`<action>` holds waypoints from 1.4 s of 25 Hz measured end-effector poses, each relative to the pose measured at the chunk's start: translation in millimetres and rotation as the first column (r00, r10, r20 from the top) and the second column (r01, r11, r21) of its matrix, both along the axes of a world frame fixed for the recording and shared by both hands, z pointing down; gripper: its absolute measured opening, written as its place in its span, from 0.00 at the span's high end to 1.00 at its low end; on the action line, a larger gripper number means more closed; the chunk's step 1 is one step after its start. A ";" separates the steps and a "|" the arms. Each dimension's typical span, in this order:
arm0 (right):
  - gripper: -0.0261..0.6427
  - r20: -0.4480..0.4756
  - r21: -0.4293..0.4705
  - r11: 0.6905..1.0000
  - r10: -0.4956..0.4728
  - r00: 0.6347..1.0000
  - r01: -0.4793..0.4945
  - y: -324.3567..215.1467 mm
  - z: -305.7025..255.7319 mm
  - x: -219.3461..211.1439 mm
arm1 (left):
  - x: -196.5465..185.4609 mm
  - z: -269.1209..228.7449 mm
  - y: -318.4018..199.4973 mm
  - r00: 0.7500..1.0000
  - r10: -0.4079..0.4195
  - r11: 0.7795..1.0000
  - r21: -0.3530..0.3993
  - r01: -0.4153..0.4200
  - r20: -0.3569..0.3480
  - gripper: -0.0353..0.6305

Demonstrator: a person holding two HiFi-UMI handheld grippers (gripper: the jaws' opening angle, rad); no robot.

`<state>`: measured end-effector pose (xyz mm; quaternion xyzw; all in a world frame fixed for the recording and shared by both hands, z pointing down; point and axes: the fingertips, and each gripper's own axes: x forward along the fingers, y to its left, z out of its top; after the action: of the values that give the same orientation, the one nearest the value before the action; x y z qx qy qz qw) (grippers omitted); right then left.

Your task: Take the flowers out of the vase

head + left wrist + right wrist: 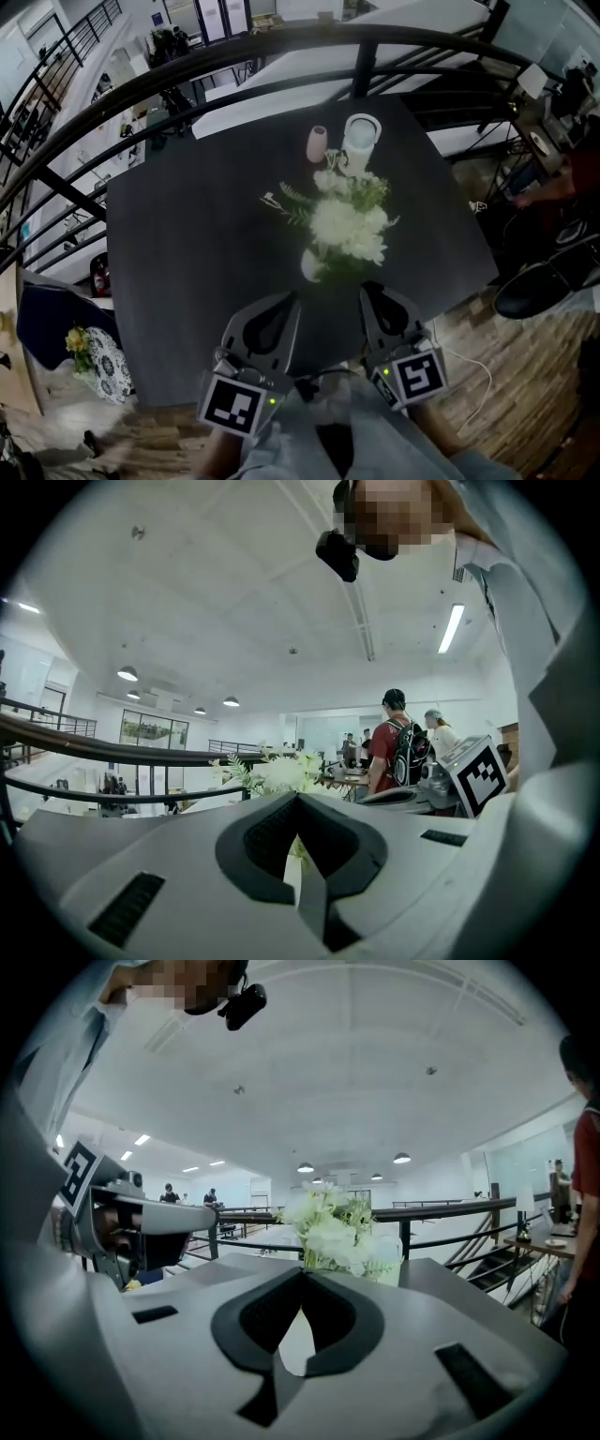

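Head view: fluffy white flowers [349, 230], matte dark table [187, 281].

Left gripper [286, 300] and right gripper [371, 292]: grey shells, dark pads [271, 330], black-and-white marker cubes [232, 405], green lights [272, 401]; pale grey-blue clothing [314, 427].

Left gripper [298, 799] low in the foreground, jaws closed tip to tip with nothing gripped. Just beyond the tips, white flowers [281, 772] with green sprigs. Below them, through the gap under the tips, a pale sliver of what looks like the vase [292, 878]. Dark railing [103, 752] across the left. At right, the right gripper [384, 797] with its marker cube. Farther back, a person in a red shirt [386, 752] wearing a backpack.
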<state>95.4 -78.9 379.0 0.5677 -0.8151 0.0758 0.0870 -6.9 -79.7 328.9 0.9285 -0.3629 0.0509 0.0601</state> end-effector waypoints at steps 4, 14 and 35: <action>0.89 -0.002 -0.020 0.999 -0.037 0.999 0.037 -8.1 6.4 -3.5 | 2.0 -2.5 -4.2 0.999 -0.032 0.999 0.009 0.032 0.010 0.95; 0.60 0.068 -0.099 0.994 -0.034 0.997 0.041 -21.4 26.5 16.9 | 4.0 -5.5 -11.8 0.996 -0.089 0.996 0.020 0.089 0.017 0.95; 0.38 0.266 -0.115 0.977 -0.146 0.953 0.182 -68.9 38.6 12.6 | 11.9 -1.6 -11.3 0.985 -0.170 0.985 0.006 0.170 0.041 0.95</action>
<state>108.1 -147.8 417.6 0.4759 -0.8567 0.1973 0.0263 5.0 -91.0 327.3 0.8929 -0.4422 0.0643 0.0554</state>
